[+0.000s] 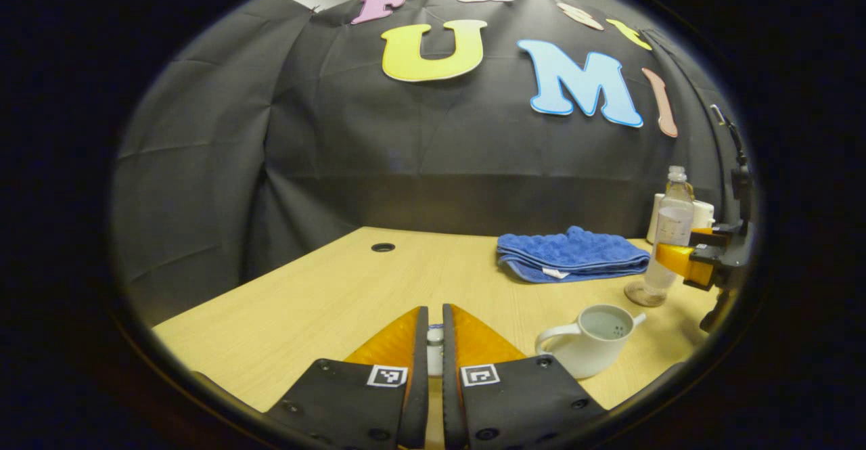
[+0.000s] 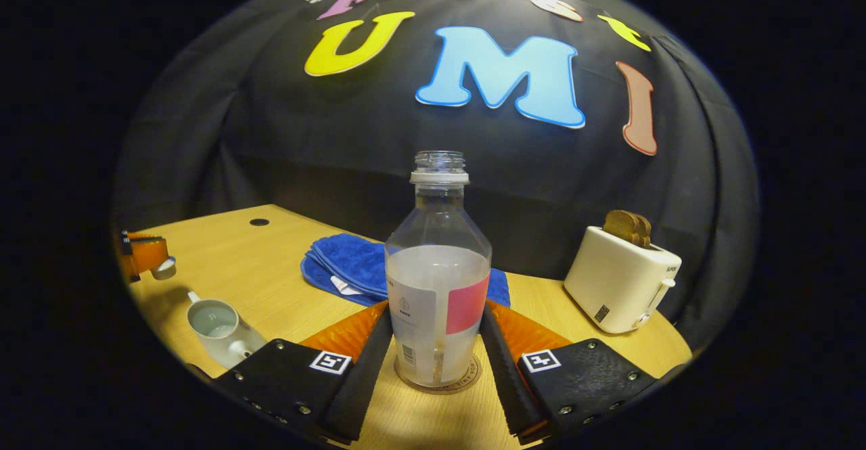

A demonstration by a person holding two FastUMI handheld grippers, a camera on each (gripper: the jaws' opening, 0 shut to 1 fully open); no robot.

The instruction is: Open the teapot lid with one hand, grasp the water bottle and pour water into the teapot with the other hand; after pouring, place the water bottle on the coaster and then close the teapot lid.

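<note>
The clear water bottle [image 2: 438,301], uncapped and part full, stands upright on a round coaster [image 2: 467,380]. My right gripper [image 2: 438,318] is shut on its lower body, one finger against each side. In the left gripper view the same bottle [image 1: 671,223] stands on the coaster [image 1: 639,296] at the right, with the right gripper [image 1: 683,260] around it. The white teapot [image 1: 595,342] sits open on the table. My left gripper [image 1: 435,313] is shut on the small white teapot lid [image 1: 435,343], held left of the pot. The right gripper view has the teapot [image 2: 220,331] with water inside and the lid [image 2: 164,268] in the left gripper [image 2: 145,255].
A folded blue cloth [image 1: 572,255] lies behind the teapot on the wooden table [image 1: 304,301]. A white toaster [image 2: 622,281] holding toast [image 2: 628,227] stands at the back right. A cable hole [image 1: 383,247] is in the table's far left.
</note>
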